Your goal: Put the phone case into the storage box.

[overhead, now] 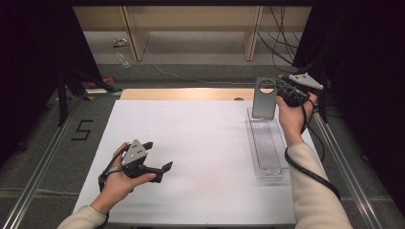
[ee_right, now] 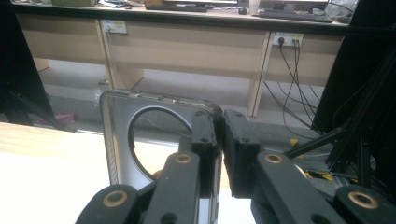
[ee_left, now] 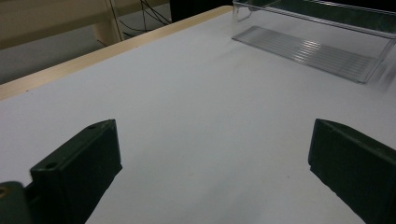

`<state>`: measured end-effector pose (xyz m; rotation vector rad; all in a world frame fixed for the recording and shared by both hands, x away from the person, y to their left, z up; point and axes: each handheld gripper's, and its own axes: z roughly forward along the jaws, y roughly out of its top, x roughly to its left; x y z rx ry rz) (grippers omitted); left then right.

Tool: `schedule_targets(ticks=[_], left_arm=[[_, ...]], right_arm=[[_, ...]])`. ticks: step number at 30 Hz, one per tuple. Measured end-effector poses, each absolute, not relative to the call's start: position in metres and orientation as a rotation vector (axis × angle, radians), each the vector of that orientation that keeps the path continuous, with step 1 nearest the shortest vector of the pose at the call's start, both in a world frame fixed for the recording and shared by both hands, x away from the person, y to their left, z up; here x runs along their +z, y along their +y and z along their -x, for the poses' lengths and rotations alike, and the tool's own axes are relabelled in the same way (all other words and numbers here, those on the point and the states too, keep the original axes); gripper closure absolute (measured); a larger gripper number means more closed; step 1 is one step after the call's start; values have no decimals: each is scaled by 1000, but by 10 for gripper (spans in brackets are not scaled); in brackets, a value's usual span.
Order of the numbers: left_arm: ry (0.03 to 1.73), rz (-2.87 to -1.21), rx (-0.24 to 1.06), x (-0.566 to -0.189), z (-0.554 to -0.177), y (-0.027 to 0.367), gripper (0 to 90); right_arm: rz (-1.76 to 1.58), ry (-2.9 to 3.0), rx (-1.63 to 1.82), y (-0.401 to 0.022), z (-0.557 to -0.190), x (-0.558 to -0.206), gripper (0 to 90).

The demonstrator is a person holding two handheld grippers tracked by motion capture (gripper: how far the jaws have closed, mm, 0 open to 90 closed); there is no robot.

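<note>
A grey metal plate with a round hole near its top hangs upright over the far end of a clear plastic tray. My right gripper is shut on the plate's right edge. In the right gripper view the two jaws pinch the rim of the plate beside the hole. My left gripper rests low over the white table at the front left, open with nothing between its jaws. In the left gripper view its gripper faces the ribbed tray, which lies far off.
A white sheet covers the table, with a wooden strip along its far edge. Metal rails run along both sides. Black stands flank the far corners. Wooden furniture and cables lie beyond.
</note>
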<state>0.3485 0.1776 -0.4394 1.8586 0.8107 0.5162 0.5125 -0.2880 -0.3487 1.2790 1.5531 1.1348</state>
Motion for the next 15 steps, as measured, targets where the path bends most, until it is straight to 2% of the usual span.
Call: schedule_targets(ticks=[15], left_arm=[[812, -1857, 515, -439, -349, 178, 19]], right_arm=[[-1309, 1569, 1113, -288, -523, -358, 836]])
